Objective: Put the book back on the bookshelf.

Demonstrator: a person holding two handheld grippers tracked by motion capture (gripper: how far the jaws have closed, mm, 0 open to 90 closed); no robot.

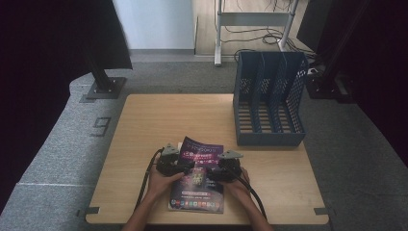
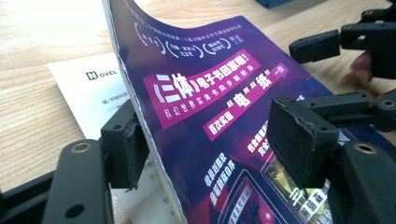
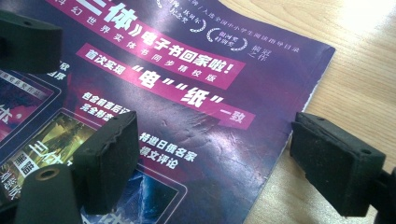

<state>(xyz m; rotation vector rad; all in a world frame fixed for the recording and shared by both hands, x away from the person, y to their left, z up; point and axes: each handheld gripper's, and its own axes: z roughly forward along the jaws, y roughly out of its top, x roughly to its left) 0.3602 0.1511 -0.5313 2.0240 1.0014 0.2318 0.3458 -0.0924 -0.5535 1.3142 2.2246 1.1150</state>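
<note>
From above, a glossy purple magazine lies at the near edge of the pale wood-grain bench, roughly centred, with its far part curling up off the surface. The left hand-held gripper sits at its left edge and the right hand-held gripper at its right side, both black plastic with a grey three-cornered plate on top, a hand wrapped round each. A dark blue slotted file rack, boxy with mesh sides, stands at the far right of the bench, well apart from the magazine.

In the left gripper view the jaws straddle the magazine's lifted edge: one blocky matte pad is under the cover, the other over its printed face. There's a gap on the upper side, so it's fairly wide and not pinching yet. You can see the thin stack of white page edges, and a white inner page lying flat on the bench beneath.

In the right gripper view the jaws stand wide, one pad over the shiny, slightly wrinkled cover, the other over bare wood just past the magazine's edge, holding nothing.
</note>
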